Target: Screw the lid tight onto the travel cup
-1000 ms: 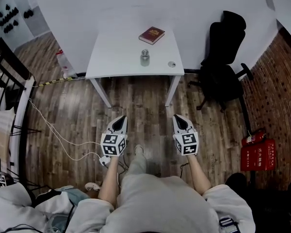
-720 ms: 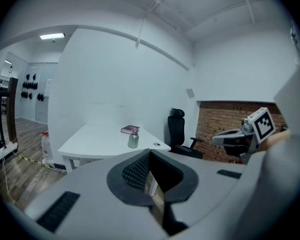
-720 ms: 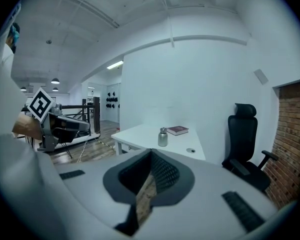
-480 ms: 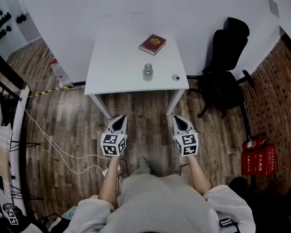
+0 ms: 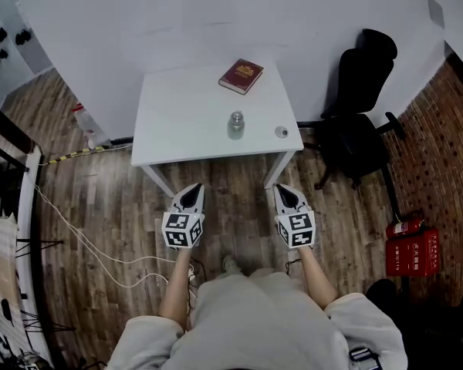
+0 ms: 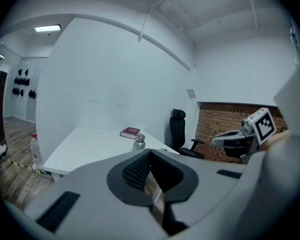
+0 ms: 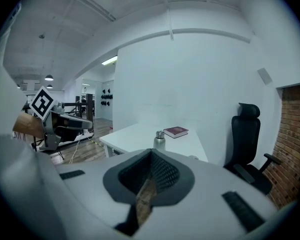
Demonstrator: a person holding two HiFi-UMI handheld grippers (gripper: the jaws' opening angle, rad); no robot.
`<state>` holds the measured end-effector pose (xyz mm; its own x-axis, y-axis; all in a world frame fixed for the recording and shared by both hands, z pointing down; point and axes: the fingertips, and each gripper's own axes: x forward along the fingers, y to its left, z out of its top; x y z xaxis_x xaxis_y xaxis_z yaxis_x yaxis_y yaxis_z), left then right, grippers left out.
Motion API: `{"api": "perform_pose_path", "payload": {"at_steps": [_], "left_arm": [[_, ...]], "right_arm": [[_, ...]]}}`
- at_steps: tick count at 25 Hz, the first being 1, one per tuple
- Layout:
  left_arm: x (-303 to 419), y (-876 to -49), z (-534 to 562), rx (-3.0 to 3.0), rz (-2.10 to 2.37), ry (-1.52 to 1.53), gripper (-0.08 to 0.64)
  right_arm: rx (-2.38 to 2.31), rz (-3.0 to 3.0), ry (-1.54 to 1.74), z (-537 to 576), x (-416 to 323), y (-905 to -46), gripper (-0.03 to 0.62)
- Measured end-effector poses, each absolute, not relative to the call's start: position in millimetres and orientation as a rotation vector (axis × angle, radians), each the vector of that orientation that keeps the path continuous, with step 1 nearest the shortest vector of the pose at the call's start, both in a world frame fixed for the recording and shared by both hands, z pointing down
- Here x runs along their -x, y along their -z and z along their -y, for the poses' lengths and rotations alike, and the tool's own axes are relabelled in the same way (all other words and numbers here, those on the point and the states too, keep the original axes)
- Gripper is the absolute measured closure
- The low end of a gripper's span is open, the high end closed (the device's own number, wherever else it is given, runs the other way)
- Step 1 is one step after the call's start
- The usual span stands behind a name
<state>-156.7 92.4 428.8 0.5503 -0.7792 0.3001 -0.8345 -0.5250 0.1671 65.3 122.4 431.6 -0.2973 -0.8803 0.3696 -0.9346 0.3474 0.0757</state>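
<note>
A steel travel cup (image 5: 236,124) stands upright near the front edge of a white table (image 5: 177,122); it also shows in the left gripper view (image 6: 139,142) and the right gripper view (image 7: 160,140). A small round lid (image 5: 282,132) lies to its right near the table's front right corner. My left gripper (image 5: 190,196) and right gripper (image 5: 286,196) hang over the wooden floor, short of the table, both shut with nothing between the jaws.
A dark red book (image 5: 241,76) lies at the back of the table. A black office chair (image 5: 359,106) stands to the right. Red fire extinguisher boxes (image 5: 413,253) sit by the brick wall. A white cable (image 5: 85,233) trails across the floor on the left.
The table has drawn slightly nearer and lower in the head view as the person steps towards it. Both grippers keep their pose and stay shut.
</note>
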Motion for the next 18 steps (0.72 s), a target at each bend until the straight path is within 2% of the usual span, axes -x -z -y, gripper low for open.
{"api": "perform_pose_path", "payload": {"at_steps": [18], "left_arm": [[126,-455,-24,-2.507,1.246,-0.342,0.552]], "right_arm": [[-1.587,2.236,-0.305,-65,-83,-465,0.594]]}}
